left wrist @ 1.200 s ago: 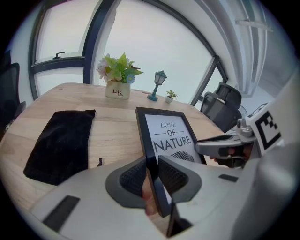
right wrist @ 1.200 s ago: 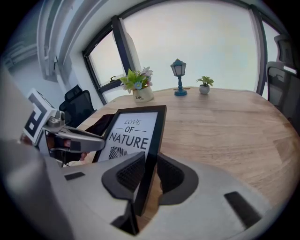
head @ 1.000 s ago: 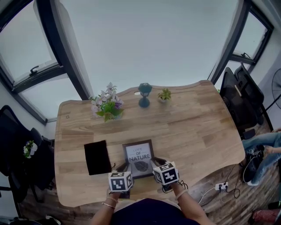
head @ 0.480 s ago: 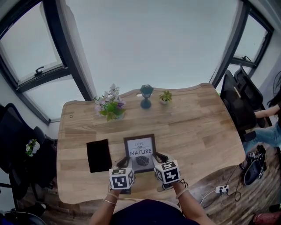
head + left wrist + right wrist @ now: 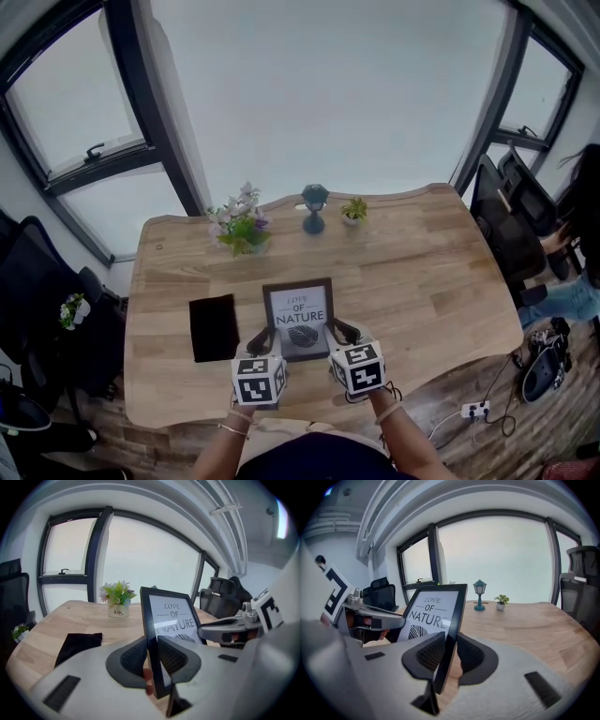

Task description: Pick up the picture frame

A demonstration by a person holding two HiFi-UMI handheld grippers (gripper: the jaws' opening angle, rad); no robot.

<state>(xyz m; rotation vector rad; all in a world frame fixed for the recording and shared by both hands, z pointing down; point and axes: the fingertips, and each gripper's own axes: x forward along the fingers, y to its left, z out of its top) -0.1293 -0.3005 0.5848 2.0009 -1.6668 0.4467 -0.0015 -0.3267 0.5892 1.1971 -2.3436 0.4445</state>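
Note:
The picture frame (image 5: 298,317) is black with a white print reading "LOVE OF NATURE". It is held off the wooden table (image 5: 422,281) near its front edge, tilted up toward me. My left gripper (image 5: 262,339) is shut on the frame's lower left edge, and my right gripper (image 5: 335,331) is shut on its lower right edge. In the left gripper view the frame (image 5: 171,618) stands edge-on between the pads of the left gripper (image 5: 153,657). The right gripper view shows the frame (image 5: 433,611) clamped the same way by the right gripper (image 5: 449,656).
A black cloth (image 5: 214,326) lies left of the frame. A flower pot (image 5: 242,227), a teal lamp figure (image 5: 314,206) and a small plant (image 5: 353,210) stand along the table's far edge. Office chairs (image 5: 511,220) and a person (image 5: 577,234) are at the right.
Both grippers have risen together with the frame in them. The frame has come up off the table and tilted more upright.

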